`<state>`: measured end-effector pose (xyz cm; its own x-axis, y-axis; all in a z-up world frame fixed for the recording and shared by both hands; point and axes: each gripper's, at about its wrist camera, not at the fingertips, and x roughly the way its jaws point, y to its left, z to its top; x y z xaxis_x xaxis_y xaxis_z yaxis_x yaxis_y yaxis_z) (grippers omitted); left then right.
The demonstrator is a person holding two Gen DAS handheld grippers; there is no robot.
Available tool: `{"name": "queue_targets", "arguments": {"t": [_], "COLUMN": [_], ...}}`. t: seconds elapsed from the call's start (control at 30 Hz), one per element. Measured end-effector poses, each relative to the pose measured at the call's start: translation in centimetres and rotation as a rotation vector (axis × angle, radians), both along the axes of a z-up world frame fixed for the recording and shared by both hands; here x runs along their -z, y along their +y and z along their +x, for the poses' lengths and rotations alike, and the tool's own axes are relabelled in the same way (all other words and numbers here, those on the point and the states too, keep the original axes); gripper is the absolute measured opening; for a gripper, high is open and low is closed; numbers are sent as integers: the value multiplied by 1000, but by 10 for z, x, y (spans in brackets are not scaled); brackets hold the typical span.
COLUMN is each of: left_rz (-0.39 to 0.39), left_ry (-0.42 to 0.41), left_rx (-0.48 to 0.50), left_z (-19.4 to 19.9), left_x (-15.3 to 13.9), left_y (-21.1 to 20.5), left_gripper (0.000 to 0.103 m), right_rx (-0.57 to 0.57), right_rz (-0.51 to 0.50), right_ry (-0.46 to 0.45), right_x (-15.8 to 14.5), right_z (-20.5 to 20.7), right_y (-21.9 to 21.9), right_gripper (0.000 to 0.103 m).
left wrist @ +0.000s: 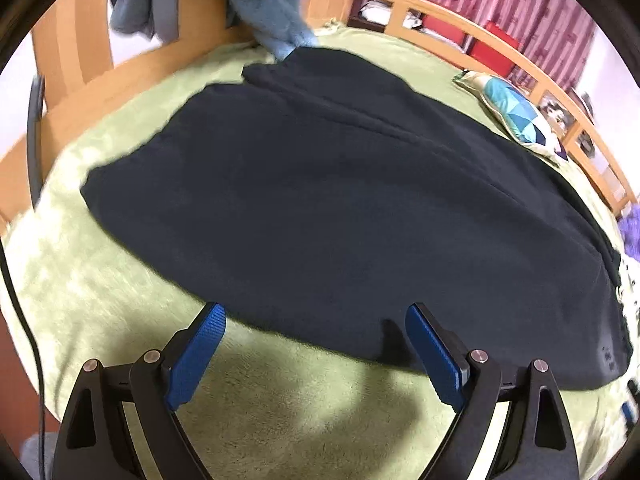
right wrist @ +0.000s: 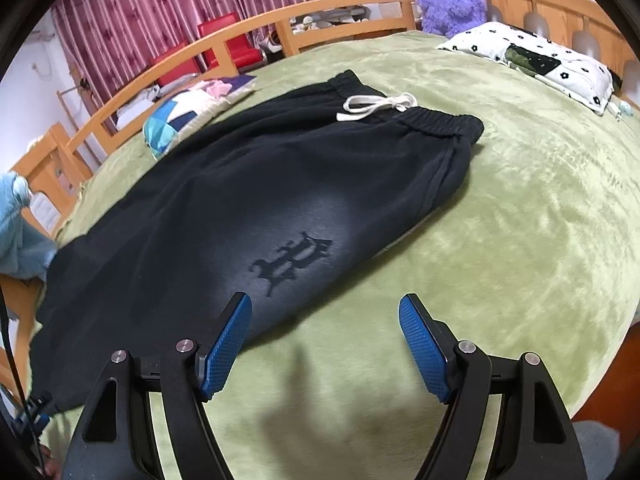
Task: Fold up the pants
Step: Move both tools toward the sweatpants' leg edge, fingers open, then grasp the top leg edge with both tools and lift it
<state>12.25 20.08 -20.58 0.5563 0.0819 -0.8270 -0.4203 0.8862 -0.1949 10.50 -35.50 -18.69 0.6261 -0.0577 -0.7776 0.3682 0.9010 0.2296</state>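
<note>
Both claws are spread wide, nothing gripped: left gripper [left wrist: 316,316], right gripper [right wrist: 325,306]. One pair of black fleece pants [right wrist: 248,196] is laid flat on the green plush blanket [right wrist: 520,208].

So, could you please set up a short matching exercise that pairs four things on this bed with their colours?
Things:
1. pants
2. drawstring
3. plush toy
4. blanket

Colours:
A. green
B. white
C. black
D. purple

Pairs: 1-C, 2-B, 3-D, 4-A
</note>
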Motion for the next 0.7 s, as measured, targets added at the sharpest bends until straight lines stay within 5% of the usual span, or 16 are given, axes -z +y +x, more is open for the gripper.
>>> {"name": "queue_targets", "arguments": {"t": [0.1, 0.5, 0.6, 0.7], "left_rz": [-79, -67, -71, -70], "left_ry": [-1, -42, -49, -40], "left_rx": [-25, -28, -61, -102], "left_z": [2, 12, 17, 24], "left_x": [7, 16, 18, 18], "left_y": [5, -1, 5, 13], "left_gripper": [91, 90, 79, 53], "right_rx": [1, -11, -26, -8], "right_rz": [26, 165, 172, 173], "right_ry": [0, -2, 39, 39], "right_x": [5, 34, 49, 57], "right_z": [-1, 26, 42, 52], "right_y": [-13, -34, -32, -32], "right_gripper": [76, 76, 76, 71]}}
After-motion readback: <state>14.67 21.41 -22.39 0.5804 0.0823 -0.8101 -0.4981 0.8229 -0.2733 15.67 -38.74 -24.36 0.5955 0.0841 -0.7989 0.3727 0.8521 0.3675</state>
